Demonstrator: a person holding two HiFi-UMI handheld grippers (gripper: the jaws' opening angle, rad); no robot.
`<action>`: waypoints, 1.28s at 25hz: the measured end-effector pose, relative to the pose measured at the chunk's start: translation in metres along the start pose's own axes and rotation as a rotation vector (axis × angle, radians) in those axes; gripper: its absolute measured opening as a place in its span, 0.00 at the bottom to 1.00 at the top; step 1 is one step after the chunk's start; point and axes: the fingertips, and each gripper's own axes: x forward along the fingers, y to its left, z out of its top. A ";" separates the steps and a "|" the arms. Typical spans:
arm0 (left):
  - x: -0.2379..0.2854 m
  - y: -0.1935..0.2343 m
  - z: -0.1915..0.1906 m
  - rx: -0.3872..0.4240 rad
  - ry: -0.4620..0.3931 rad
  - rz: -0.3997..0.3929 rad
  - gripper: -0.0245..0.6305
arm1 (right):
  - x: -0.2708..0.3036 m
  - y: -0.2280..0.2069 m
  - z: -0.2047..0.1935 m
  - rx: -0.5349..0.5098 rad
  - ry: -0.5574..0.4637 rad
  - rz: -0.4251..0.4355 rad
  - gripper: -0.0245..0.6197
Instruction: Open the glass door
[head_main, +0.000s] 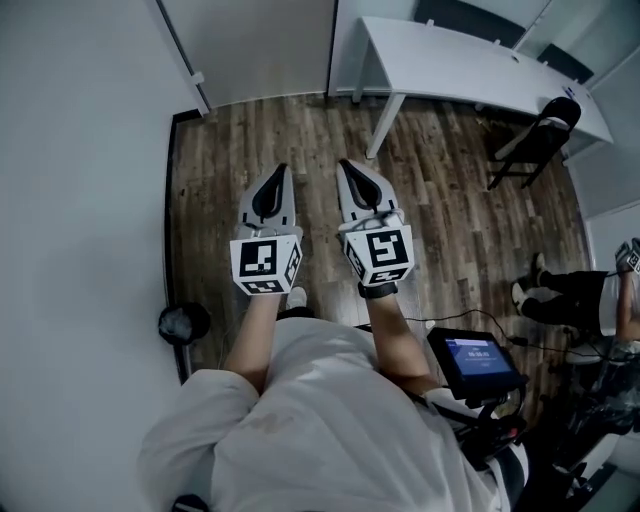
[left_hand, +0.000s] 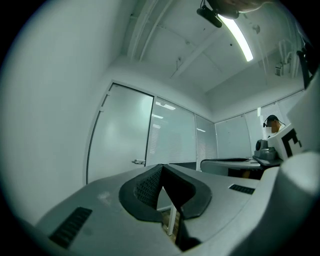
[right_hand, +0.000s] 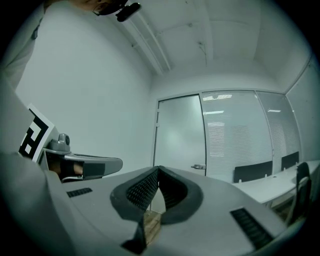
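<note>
Lowest in the head view is the person's white shirt (head_main: 300, 420), cut off by the bottom edge. At lower right, a small screen (head_main: 478, 362) on a dark stand glows blue; its writing is too small to read.

Both forearms reach up the frame. Each gripper carries a cube with black-and-white square markers, patterns only, no readable words. The left gripper (head_main: 279, 170) has its 2 jaws pressed together with nothing between them, as its own view shows (left_hand: 161, 169). The right gripper (head_main: 346, 163) is likewise closed and empty (right_hand: 157, 170). They sit side by side, slightly apart, above the wood floor (head_main: 450, 200).

At the left edge of the floor, against the wall, sits a round dark object (head_main: 185, 322), perhaps a small bin; I cannot tell what is in it.

Further up, at upper right, stand a white tabletop (head_main: 470, 70) and a black chair (head_main: 540, 135) beside it. A second person (head_main: 570, 295) is cut off by the right edge.

Farthest is the glass door (left_hand: 120, 135), frosted and shut, left of centre in the left gripper view, with its handle (left_hand: 138, 161) on its right side. The right gripper view shows it at centre (right_hand: 180, 135).
</note>
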 end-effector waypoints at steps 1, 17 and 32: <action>0.007 0.016 0.002 -0.003 -0.002 -0.004 0.02 | 0.018 0.008 0.004 -0.003 -0.009 0.006 0.05; 0.217 0.146 -0.029 -0.055 0.047 0.032 0.02 | 0.257 -0.066 -0.025 -0.013 0.035 0.070 0.04; 0.399 0.124 0.002 0.050 -0.058 0.053 0.02 | 0.359 -0.208 0.012 -0.042 -0.127 0.134 0.04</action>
